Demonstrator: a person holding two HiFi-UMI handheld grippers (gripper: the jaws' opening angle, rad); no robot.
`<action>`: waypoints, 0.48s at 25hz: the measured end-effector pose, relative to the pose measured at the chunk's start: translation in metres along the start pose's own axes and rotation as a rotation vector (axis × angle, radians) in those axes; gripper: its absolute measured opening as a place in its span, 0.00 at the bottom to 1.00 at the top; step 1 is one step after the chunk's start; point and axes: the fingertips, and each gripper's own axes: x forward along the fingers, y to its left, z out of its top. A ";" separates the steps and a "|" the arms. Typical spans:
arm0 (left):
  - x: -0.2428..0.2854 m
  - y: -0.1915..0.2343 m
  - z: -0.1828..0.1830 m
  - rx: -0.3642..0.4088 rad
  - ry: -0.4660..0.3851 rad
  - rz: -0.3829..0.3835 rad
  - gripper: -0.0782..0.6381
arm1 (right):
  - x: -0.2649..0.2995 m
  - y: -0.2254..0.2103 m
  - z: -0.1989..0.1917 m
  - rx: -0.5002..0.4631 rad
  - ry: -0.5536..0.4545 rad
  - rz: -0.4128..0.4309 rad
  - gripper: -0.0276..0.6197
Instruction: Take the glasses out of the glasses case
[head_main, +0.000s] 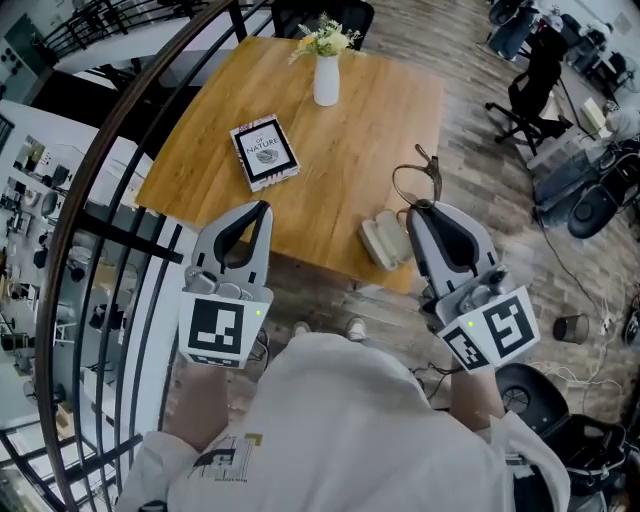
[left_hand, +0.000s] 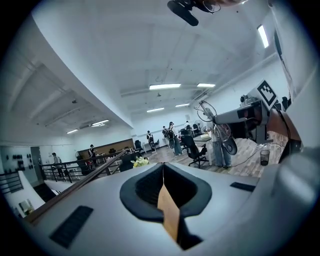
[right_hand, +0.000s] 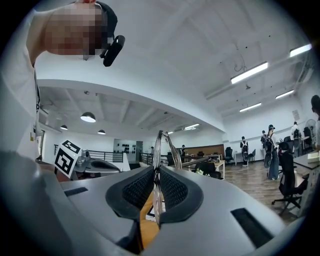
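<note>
Thin wire-rimmed glasses — clamped in right tongs; left tongs together, empty

The table is honey-brown, vase white, glasses case cream, book black-and-white.

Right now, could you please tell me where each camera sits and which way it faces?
Head view: on the person's head, facing steeply down at the light wooden table; shows the left claw, right claw, pale sleeves and torso.
Left gripper view: on the left claw, facing level across the office along its shut, empty jaws.
Right gripper view: on the right claw, facing level along jaws shut on the wire-framed glasses.
Shared: each gripper view catches the other claw.
</note>
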 end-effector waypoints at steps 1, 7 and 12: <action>0.001 0.000 -0.001 0.011 -0.003 -0.005 0.13 | 0.001 -0.001 -0.001 0.002 0.003 0.000 0.13; 0.003 0.000 -0.004 0.006 0.001 0.002 0.13 | 0.004 -0.001 -0.008 0.013 0.014 0.009 0.13; 0.002 -0.001 -0.002 0.010 0.004 -0.004 0.13 | 0.004 -0.001 -0.009 0.023 0.021 0.013 0.13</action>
